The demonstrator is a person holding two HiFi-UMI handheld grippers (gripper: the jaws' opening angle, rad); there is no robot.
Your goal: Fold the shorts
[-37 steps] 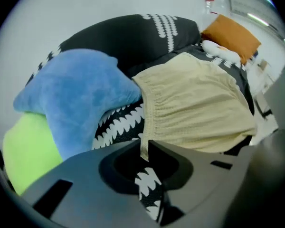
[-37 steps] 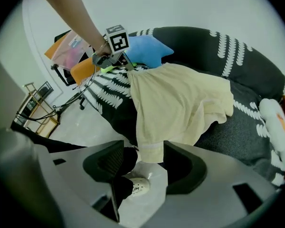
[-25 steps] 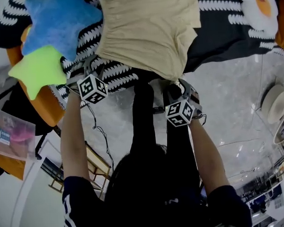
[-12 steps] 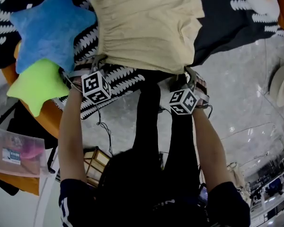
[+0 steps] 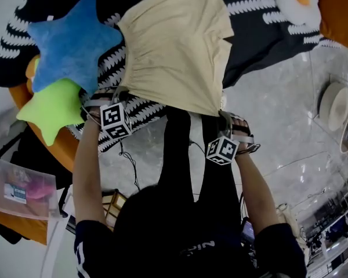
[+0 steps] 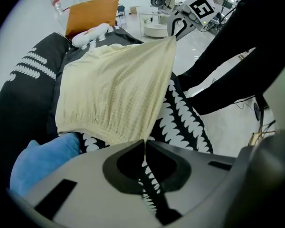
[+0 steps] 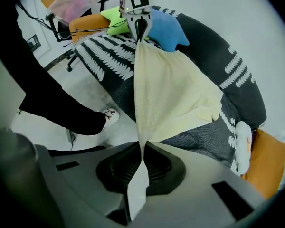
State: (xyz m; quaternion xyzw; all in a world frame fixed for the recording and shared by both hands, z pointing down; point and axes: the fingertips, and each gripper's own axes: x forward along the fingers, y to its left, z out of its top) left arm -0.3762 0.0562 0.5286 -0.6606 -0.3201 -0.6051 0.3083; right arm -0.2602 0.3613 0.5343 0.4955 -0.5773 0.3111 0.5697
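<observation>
Both pairs of jaws have just been closing and now pinch cloth: the left gripper [image 6: 144, 146] holds the near-left corner of the cream shorts [image 5: 174, 51], the right gripper [image 7: 142, 148] the near-right corner, which has been drawn out to a point toward the head view's lower centre. The shorts lie upper centre on the dark patterned bedspread [image 5: 261, 33], beside the blue star cushion [image 5: 72, 39]. Gripping both corners keeps that edge taut, probably so it can be carried over evenly.

Lab space: polished floor [image 5: 278, 120], cables [image 5: 129, 168]
</observation>
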